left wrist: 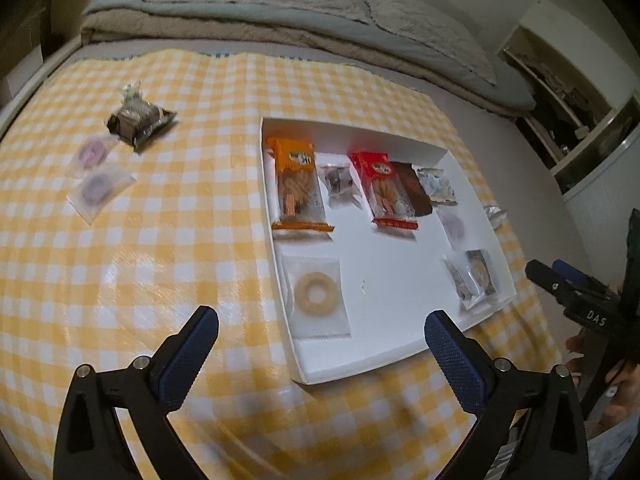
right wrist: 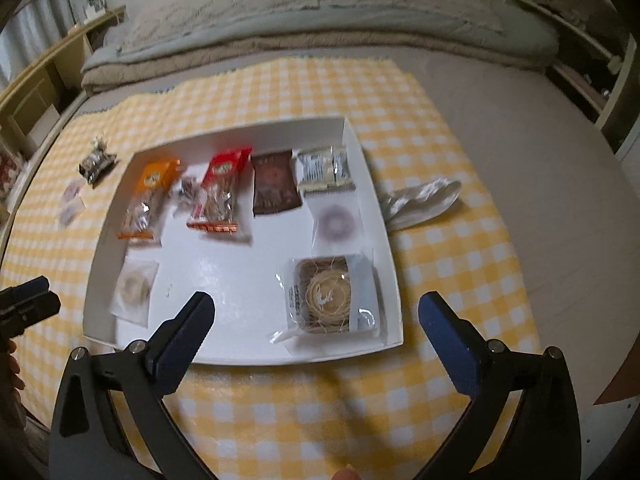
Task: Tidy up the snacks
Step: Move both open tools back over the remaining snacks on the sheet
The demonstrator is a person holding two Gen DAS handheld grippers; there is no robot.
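Note:
A white shallow box (left wrist: 280, 264) (right wrist: 394, 280) lies on a yellow checked cloth (left wrist: 120, 240) (right wrist: 280, 420) and holds several wrapped snacks: an orange pack (left wrist: 298, 188) (right wrist: 146, 204), a red pack (left wrist: 386, 190) (right wrist: 218, 194), a brown pack (right wrist: 274, 186), a pale ring cookie (left wrist: 318, 294) (right wrist: 134, 286) and a round tart (right wrist: 328, 296). Left of the box lie a dark snack pack (left wrist: 140, 122) (right wrist: 96, 164) and two purple ring cookies (left wrist: 98, 188) (right wrist: 70, 204). My left gripper (left wrist: 322, 332) hangs open above the box's near corner. My right gripper (right wrist: 316, 316) is open above the box's near edge. Neither holds anything.
A crumpled white wrapper (right wrist: 420, 200) lies on the cloth right of the box. Folded bedding (left wrist: 280, 12) (right wrist: 300, 28) lies behind the cloth. Shelves (right wrist: 44, 80) stand at the left and a cabinet (left wrist: 580, 120) at the right. The right gripper's fingers (left wrist: 560, 284) show at the left wrist view's edge.

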